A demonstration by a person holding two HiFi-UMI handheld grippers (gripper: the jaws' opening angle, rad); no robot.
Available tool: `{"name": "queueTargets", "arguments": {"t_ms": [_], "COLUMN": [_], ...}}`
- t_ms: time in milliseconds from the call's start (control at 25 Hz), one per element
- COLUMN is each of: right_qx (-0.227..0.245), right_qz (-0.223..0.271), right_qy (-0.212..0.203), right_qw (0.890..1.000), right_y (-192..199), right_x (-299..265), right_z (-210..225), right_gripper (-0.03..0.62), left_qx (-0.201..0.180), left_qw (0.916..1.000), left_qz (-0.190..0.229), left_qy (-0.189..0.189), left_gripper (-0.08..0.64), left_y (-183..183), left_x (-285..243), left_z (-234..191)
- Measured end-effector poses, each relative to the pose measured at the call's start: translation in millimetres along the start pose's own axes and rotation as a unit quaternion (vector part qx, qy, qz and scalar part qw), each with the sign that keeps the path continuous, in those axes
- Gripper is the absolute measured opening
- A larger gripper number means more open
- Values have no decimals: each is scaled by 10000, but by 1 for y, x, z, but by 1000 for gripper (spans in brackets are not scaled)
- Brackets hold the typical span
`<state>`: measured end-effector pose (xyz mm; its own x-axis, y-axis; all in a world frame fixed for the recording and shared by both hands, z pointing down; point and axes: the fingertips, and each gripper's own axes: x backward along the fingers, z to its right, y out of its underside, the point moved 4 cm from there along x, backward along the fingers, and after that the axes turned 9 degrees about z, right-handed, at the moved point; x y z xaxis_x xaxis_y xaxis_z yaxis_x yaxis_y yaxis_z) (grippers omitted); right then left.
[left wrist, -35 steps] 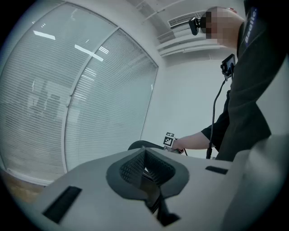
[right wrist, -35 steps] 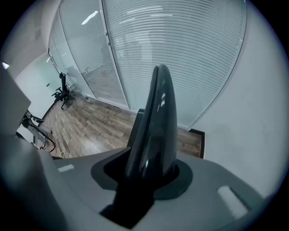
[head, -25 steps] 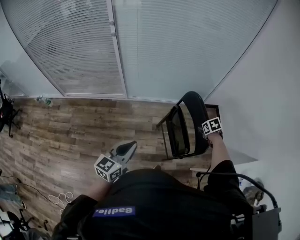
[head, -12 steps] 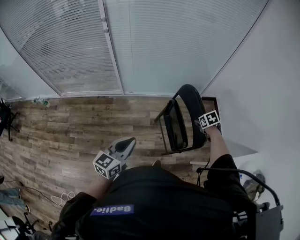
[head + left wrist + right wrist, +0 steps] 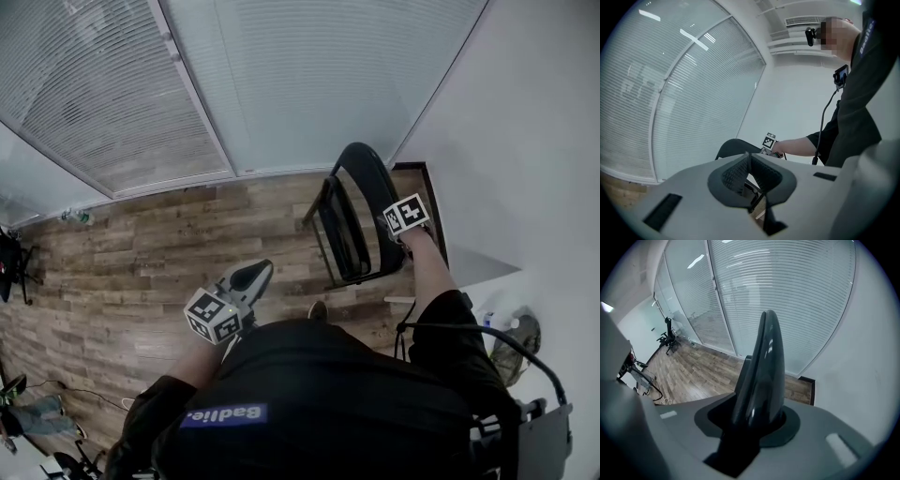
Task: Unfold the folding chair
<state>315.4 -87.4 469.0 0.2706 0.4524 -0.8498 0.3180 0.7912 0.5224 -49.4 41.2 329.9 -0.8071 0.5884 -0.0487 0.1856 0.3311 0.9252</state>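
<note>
Folding chair [image 5: 761, 371] backrest was glossy, smooth black plastic; floor [image 5: 122, 253] matt wood-grain plank; left gripper [image 5: 748, 154] shell matt grey plastic, pads [image 5: 734, 175] dark, ribbed.

Head view from above the person's shoulders, steeply down on wood floor [image 5: 141, 253] and folding chair [image 5: 361, 220], left gripper view low, nearly level, farther from that chair, right gripper view tight against its back, angled downward, blinds [image 5: 309, 84] shared by all three.

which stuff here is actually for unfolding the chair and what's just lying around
Job: folding chair; right tool, clamped on its backrest; left tool, shut, empty.
Lying about: floor cables; black stand; window blinds.
</note>
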Motion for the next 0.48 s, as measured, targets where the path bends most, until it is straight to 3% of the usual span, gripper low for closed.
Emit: {"name": "queueTargets", "arguments": {"t_ms": [360,480], "right_qx": [-5,6], "right_qz": [25,11], "right_qy": [-28,-35], "right_qw": [10000,10000], "right_y": [3,0], "right_x": [-3,-2], "right_z": [0,3], "right_gripper": [138,138], "left_qx": [333,505], "left_qw": [9981,9967], "left_qz": [-342,-454], "left_qy": [388,454], "left_gripper": [11,74], "left_y": [29,36], "left_x": [-48,-68], "left_z": [1,-2]}}
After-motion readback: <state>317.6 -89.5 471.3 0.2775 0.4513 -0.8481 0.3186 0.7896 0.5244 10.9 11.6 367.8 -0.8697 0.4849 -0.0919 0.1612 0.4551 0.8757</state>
